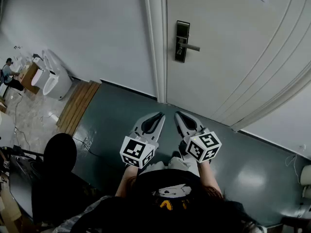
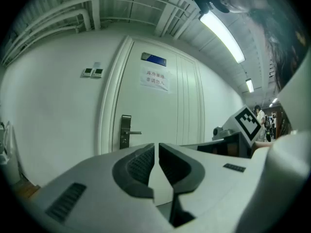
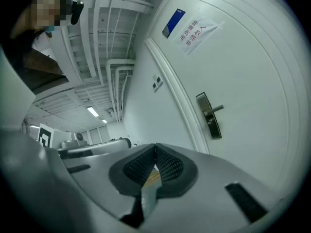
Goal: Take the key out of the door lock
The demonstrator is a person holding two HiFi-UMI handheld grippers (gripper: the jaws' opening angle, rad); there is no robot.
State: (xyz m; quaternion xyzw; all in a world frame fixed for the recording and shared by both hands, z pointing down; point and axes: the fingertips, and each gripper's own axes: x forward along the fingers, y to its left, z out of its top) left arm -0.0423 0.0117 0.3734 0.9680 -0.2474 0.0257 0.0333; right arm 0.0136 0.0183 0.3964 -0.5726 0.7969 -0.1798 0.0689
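You stand some way back from the white door (image 1: 233,42), and this explains how both tools are carried. The left hand-held gripper (image 1: 156,118) and the right hand-held gripper (image 1: 180,116) are side by side just in front of your body, above the dark floor (image 1: 116,110), and both point roughly level toward the door. Neither one touches anything.

In the left gripper view the two jaws meet at their tips with nothing between them. The right gripper view shows the same: jaws closed together and empty. I judge this a resting carry for the approach, not a grip.

The door lock (image 1: 182,41) is a dark upright plate near the door's edge beside the frame (image 1: 156,42), with its lever handle (image 1: 190,47) pointing away from the frame. The key should sit in this plate, but from here it is too small to make out in any view.

The task looks not yet begun. You need to come near first, and one hand-held gripper must open before it can close on the key's head.
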